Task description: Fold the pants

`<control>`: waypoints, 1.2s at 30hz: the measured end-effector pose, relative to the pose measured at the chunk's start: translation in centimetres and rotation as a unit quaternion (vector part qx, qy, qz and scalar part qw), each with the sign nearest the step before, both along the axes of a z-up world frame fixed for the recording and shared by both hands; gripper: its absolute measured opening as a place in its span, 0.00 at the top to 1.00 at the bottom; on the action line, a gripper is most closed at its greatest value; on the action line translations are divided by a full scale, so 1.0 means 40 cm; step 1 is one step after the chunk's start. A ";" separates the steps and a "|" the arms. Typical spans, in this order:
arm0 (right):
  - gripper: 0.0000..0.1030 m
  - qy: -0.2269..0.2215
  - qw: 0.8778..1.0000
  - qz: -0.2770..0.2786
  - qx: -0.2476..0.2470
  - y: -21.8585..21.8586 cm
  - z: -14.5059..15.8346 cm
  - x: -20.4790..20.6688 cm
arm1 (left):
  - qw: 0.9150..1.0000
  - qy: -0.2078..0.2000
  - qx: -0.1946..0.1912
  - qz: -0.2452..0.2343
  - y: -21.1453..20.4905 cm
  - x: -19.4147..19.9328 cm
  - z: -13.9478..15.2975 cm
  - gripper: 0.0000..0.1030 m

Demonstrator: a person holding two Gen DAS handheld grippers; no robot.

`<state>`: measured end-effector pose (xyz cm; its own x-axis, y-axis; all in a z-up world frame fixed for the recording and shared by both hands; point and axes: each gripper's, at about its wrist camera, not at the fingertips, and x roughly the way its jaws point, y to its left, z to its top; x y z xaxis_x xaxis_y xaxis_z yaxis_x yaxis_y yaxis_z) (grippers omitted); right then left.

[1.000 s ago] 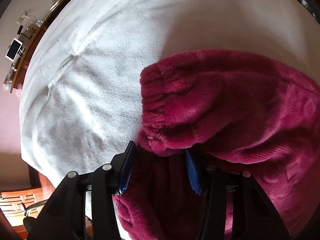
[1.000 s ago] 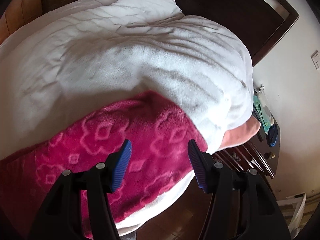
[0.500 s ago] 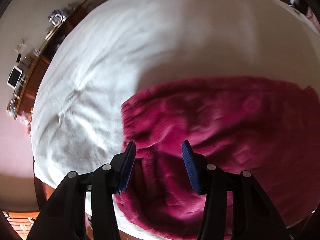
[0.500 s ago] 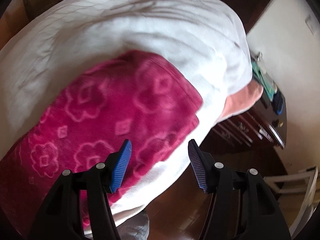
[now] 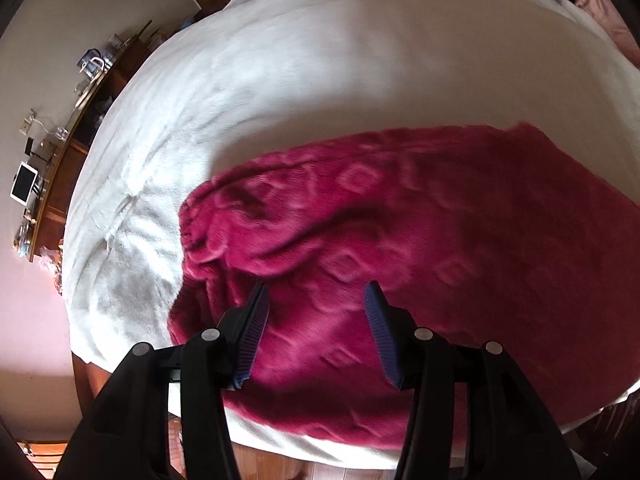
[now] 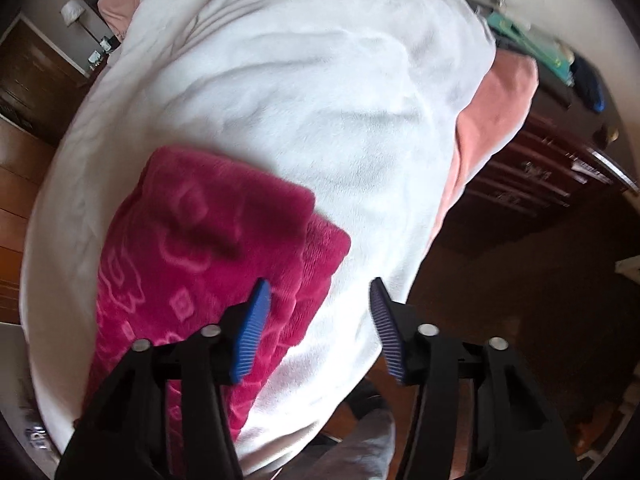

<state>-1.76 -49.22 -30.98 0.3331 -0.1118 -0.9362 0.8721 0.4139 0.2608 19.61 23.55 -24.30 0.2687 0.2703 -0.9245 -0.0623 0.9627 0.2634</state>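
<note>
Both my claws empty: left gripper (image 5: 314, 334) parted above the pants (image 5: 400, 240); right gripper (image 6: 318, 330), jaws just narrowing, frame centre.

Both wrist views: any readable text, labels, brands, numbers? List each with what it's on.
None readable.
Pants: embossed flower and diamond shapes only, no lettering.
White blanket: plain.
Shelf clutter in the left wrist view: too small to read.
Dresser items in the right wrist view: blurred, nothing legible.
</note>
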 end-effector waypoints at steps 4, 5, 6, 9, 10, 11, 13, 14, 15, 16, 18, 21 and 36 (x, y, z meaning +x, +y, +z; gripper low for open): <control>0.50 -0.034 0.998 0.009 0.048 -0.046 -0.044 -0.007 | 1.000 -0.002 0.000 -0.009 -0.076 -0.024 0.013 0.51; 0.50 -0.048 0.996 0.011 0.070 -0.056 -0.064 -0.007 | 1.000 -0.003 -0.002 -0.010 -0.095 -0.031 0.015 0.50; 0.49 -0.057 0.995 0.011 0.086 -0.063 -0.078 -0.006 | 1.000 -0.002 -0.003 -0.011 -0.109 -0.038 0.017 0.50; 0.42 -0.091 0.987 0.025 0.132 -0.077 -0.118 0.009 | 1.000 -0.003 -0.002 -0.018 -0.156 -0.066 0.023 0.50; 0.39 -0.095 0.986 0.031 0.135 -0.083 -0.125 0.012 | 1.000 -0.004 -0.002 -0.021 -0.170 -0.072 0.026 0.50; 0.34 -0.099 0.985 0.039 0.135 -0.087 -0.133 0.020 | 1.000 -0.005 -0.001 -0.026 -0.190 -0.082 0.029 0.50; 0.29 -0.102 0.985 0.042 0.136 -0.101 -0.145 0.024 | 0.999 -0.006 0.002 -0.034 -0.230 -0.097 0.041 0.50; 0.25 -0.101 0.984 0.042 0.137 -0.106 -0.153 0.023 | 0.999 -0.006 0.003 -0.037 -0.237 -0.103 0.043 0.50; 0.22 -0.099 0.985 0.040 0.137 -0.109 -0.161 0.024 | 0.999 -0.007 0.004 -0.039 -0.250 -0.108 0.047 0.50; 0.21 -0.102 0.984 0.039 0.140 -0.113 -0.168 0.022 | 0.999 -0.007 0.005 -0.041 -0.264 -0.112 0.051 0.50; 0.21 -0.119 0.980 0.036 0.157 -0.120 -0.180 0.017 | 0.999 -0.006 0.005 -0.043 -0.275 -0.118 0.054 0.49; 0.31 -0.135 0.977 0.043 0.162 -0.132 -0.187 0.021 | 0.999 -0.002 0.006 -0.044 -0.287 -0.123 0.050 0.49; 0.87 -0.164 0.953 0.248 0.054 -0.006 0.081 0.098 | 0.995 0.001 -0.031 -0.098 -0.393 -0.104 0.059 0.49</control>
<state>2.16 -49.44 -27.76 0.5963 0.2267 -0.7701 0.4399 0.7102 0.5497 15.44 7.81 -21.94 0.3098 0.1561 -0.9379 0.1290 0.9704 0.2041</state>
